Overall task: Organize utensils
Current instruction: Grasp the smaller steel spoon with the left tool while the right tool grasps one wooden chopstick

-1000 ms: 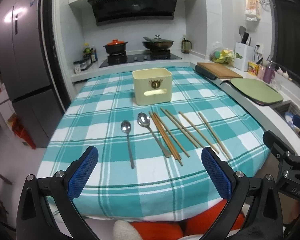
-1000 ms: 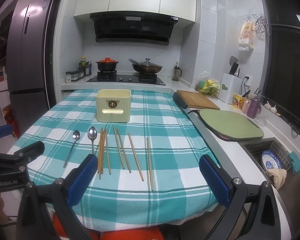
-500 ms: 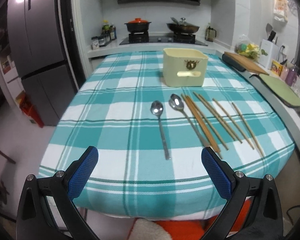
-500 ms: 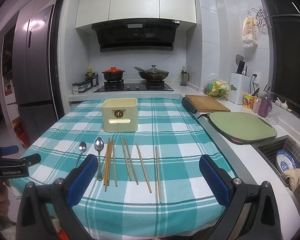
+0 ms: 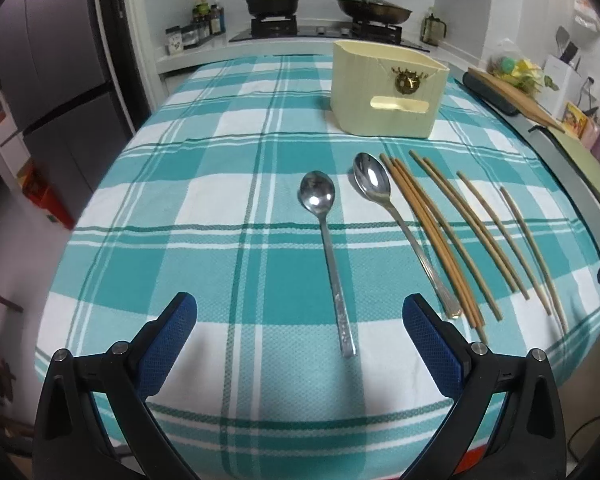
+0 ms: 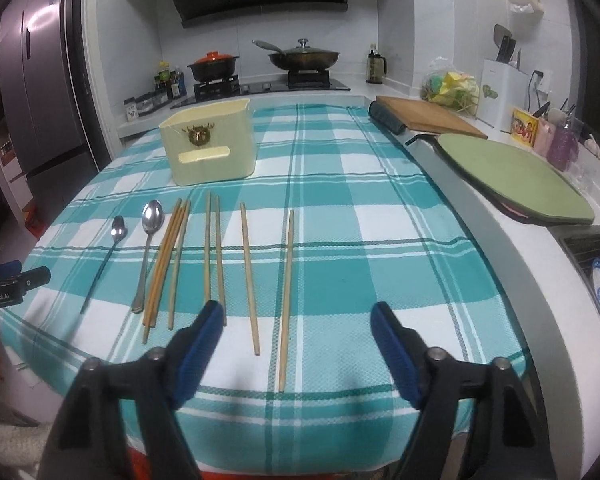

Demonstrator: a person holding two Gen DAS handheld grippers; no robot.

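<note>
Two metal spoons lie on the checked tablecloth: a small spoon (image 5: 327, 240) (image 6: 108, 256) and a larger spoon (image 5: 396, 220) (image 6: 148, 244) to its right. Several wooden chopsticks (image 5: 460, 236) (image 6: 216, 260) lie in a row right of the spoons. A cream utensil box (image 5: 388, 88) (image 6: 210, 148) stands behind them. My left gripper (image 5: 300, 340) is open and empty, just short of the small spoon's handle end. My right gripper (image 6: 296, 344) is open and empty over the near ends of the two rightmost chopsticks (image 6: 286, 292).
The table's near edge (image 6: 300, 440) is just under both grippers. A counter with a green mat (image 6: 512, 180), a wooden board (image 6: 424, 120) and a sink (image 6: 596, 264) runs along the right. A stove with pots (image 6: 260, 68) is behind; a fridge (image 5: 48, 60) stands left.
Both grippers have moved forward and lower toward the table. The left one now lines up with the small spoon; the right one with the rightmost chopsticks. Nothing on the table moved.
</note>
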